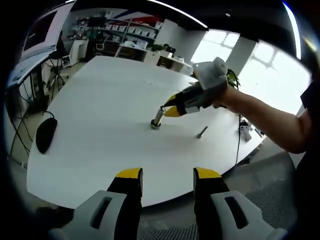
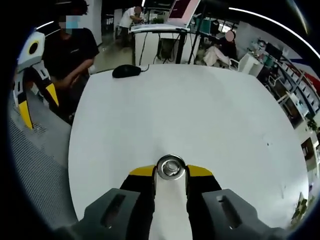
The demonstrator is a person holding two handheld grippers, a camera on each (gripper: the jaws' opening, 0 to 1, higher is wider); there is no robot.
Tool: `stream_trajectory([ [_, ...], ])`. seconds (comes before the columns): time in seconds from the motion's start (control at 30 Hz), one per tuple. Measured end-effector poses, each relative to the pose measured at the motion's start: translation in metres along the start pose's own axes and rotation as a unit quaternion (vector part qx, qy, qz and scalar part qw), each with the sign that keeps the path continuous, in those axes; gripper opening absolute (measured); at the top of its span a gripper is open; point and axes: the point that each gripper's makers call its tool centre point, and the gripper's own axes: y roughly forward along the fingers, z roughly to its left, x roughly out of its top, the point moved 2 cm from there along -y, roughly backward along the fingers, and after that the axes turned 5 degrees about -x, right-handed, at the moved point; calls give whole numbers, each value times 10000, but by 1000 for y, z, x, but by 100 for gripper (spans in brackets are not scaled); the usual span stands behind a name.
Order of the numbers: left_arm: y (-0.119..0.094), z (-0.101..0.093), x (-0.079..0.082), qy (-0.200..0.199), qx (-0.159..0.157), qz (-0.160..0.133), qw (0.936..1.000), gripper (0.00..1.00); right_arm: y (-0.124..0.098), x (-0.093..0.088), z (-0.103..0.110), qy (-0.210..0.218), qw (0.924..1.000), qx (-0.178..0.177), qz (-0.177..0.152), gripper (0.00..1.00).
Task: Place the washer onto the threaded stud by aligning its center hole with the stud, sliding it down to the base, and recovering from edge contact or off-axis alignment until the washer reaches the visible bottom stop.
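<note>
Right hand-held gripper point(image 2: 171, 171) has its jaws closed on the washer point(image 2: 171, 167), held over the threaded stud point(image 1: 157, 119) standing on the white surface point(image 1: 100, 110); we can't tell if the hole is on axis. Left hand-held gripper point(image 1: 168, 181) hangs open and empty off the surface edge. Risk as we judge it: washer tilts, rim catches the threads and jams, or slips free beside the loose bolt point(image 1: 202, 132).

The washer point(image 2: 171, 167), a shiny metal ring, sits around the top of the stud point(image 1: 157, 119). The stud stands slightly tilted on the white table point(image 1: 100, 110), its base touching the tabletop.
</note>
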Motion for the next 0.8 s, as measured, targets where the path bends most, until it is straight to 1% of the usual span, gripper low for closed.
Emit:
stream_trajectory([
  [0.43,0,0,0,0,-8,3,10000,39,13,-1,-3,72,10000,9,64,24],
  [0.8,0,0,0,1,-11,10,10000,39,29,-12,-1,64,9996,129,261,24],
])
